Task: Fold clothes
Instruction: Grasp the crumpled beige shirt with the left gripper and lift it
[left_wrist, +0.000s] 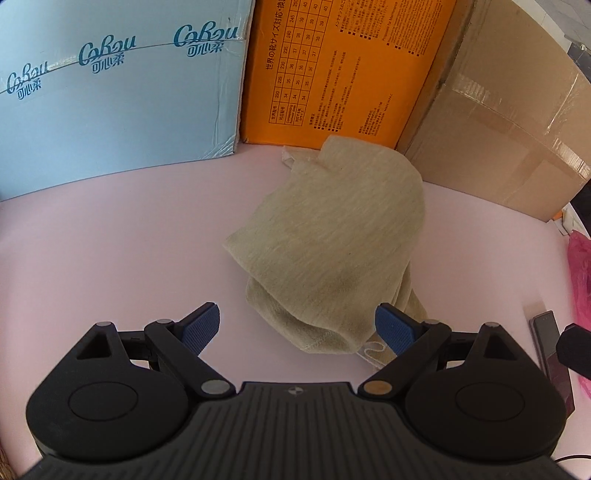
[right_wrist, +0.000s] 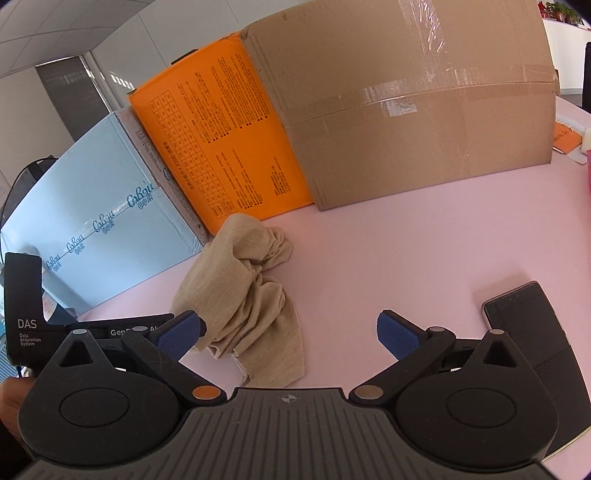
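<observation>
A crumpled beige knit garment (left_wrist: 328, 243) lies on the pale pink desk (left_wrist: 110, 240), its far end seemingly touching the orange printed box (left_wrist: 343, 66). Left of that stands a light blue carton (left_wrist: 118, 85), right a taped brown cardboard box (left_wrist: 498, 122). A dark smartphone (right_wrist: 535, 332) lies well right of the garment.

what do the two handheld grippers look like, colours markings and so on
Both match: the left gripper and right gripper have a ribbed dark grey body with a small round emblem, black linkage arms with round discs and triangular cut-outs, metal pivot pins with one orange-toned, and blue textured pads on the jaws. In the right wrist view, the left unit's black housing reads "DAS Data Acquisition System".
</observation>
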